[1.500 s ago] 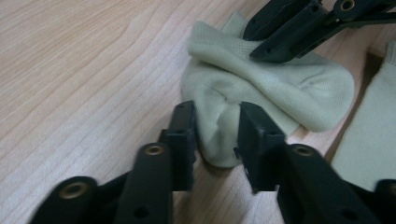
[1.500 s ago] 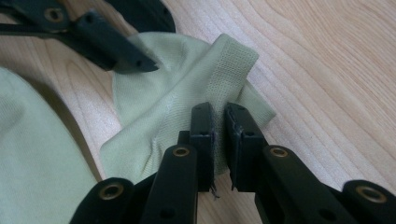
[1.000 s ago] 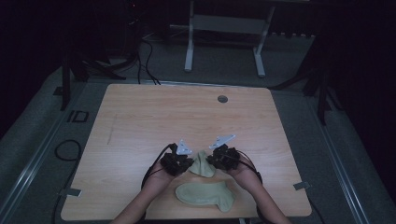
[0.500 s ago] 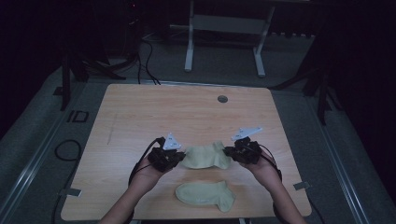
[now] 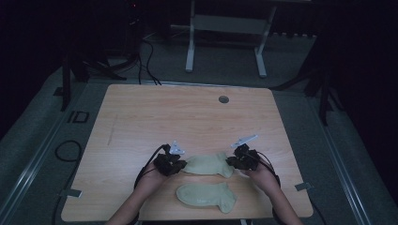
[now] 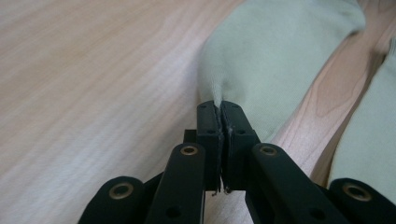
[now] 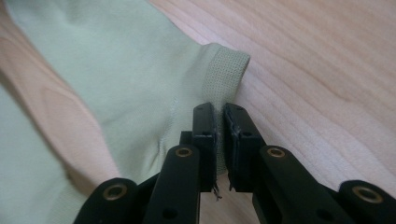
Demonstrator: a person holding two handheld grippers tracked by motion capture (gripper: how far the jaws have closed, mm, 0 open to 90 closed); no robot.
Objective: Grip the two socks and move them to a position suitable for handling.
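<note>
Held sock [image 5: 209,164]: lower centre of the high view, stretched between both grippers.
Left gripper [image 5: 180,164]: clamped on its toe.
Right gripper [image 5: 231,162]: pinching its cuff.
Handling: soft, light, limp; grip edges.

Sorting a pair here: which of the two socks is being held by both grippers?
The sock farther from the person, clamped at its ends by the left gripper and right gripper; the nearer sock lies untouched.

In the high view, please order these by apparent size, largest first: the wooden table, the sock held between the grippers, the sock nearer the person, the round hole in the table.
1. Wooden table.
2. and 3. Held sock and nearer sock: about alike, so unranked.
4. Round hole.
</note>
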